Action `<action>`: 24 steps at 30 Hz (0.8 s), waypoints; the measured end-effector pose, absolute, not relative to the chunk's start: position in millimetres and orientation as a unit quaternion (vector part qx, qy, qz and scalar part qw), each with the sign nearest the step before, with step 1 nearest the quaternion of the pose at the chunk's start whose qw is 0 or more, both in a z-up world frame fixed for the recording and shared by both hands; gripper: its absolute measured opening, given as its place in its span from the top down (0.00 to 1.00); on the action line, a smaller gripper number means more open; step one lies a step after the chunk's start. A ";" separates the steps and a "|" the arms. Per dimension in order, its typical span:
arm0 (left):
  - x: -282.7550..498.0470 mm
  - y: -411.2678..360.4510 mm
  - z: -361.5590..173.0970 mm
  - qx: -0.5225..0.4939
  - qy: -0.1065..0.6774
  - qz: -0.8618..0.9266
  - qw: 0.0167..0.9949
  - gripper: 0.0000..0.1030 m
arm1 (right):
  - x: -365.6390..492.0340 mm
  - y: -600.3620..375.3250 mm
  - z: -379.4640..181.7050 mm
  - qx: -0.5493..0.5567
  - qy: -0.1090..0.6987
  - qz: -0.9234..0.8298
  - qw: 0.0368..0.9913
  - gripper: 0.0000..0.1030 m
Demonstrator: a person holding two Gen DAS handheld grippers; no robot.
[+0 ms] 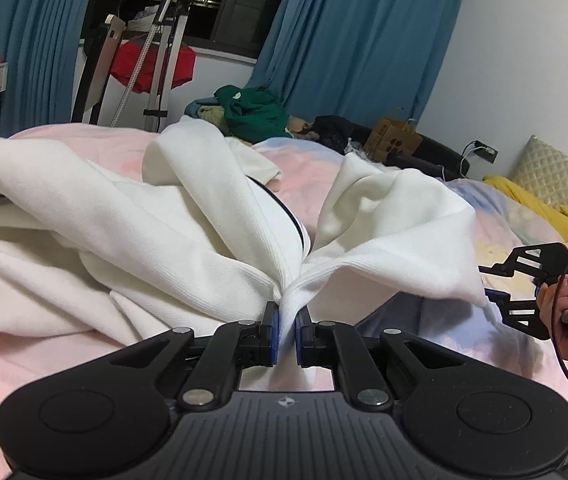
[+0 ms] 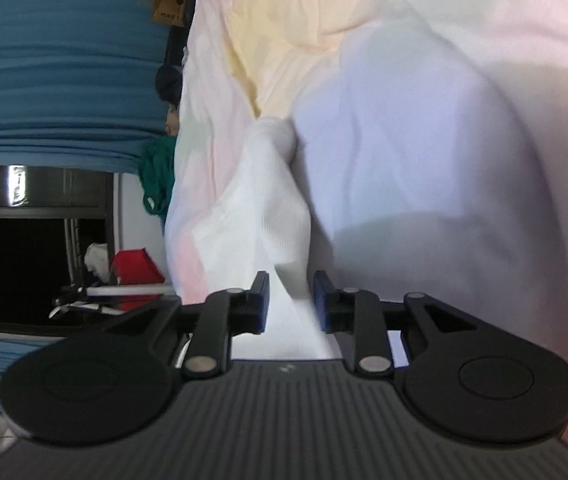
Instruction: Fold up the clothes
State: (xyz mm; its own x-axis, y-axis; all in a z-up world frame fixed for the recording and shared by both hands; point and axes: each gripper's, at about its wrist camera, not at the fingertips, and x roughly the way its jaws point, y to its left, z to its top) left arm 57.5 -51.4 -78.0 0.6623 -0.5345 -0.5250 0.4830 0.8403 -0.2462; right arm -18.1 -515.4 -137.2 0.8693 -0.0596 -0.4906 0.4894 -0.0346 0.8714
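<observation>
Green clothes (image 1: 257, 110) and a cardboard box (image 1: 398, 138) sit heaped at the bed's far edge, blue curtains (image 1: 358, 32) behind. The white garment (image 1: 187, 236) sprawls across the pastel bed (image 1: 496, 220). Left tongs (image 1: 287, 330) are clenched tight on a bunched ribbed edge of it. Right tongs (image 2: 291, 302) stand part open, turned sideways, white fabric running between the pads; whether they pinch it, I cannot tell.

White ribbed garment (image 1: 211, 240) with a dark trim line, on a bedspread (image 1: 43, 360) of pastel pink, lilac and yellow patches. Black grippers have blue pads (image 1: 271, 332). Blue curtains (image 1: 364, 40), green clothing (image 1: 255, 114), mustard-yellow cloth (image 1: 540, 204).
</observation>
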 end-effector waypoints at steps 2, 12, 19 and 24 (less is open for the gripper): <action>59.5 -53.0 -78.2 -0.039 0.303 -0.278 0.911 0.92 | -13.6 -519.3 -134.2 0.676 0.156 -0.216 0.687 0.72; 64.8 -54.4 -81.4 -0.035 0.309 -0.275 0.910 0.92 | 49.3 -541.9 -139.5 0.573 0.184 -0.245 0.760 0.70; 66.5 -53.6 -81.0 -0.039 0.306 -0.280 0.909 0.92 | 68.4 -535.7 -102.7 0.463 0.135 -0.241 0.842 0.94; 62.3 -62.2 -81.3 -0.018 0.295 -0.291 0.910 0.91 | 33.0 -558.8 -96.9 0.486 0.040 -0.302 0.819 0.95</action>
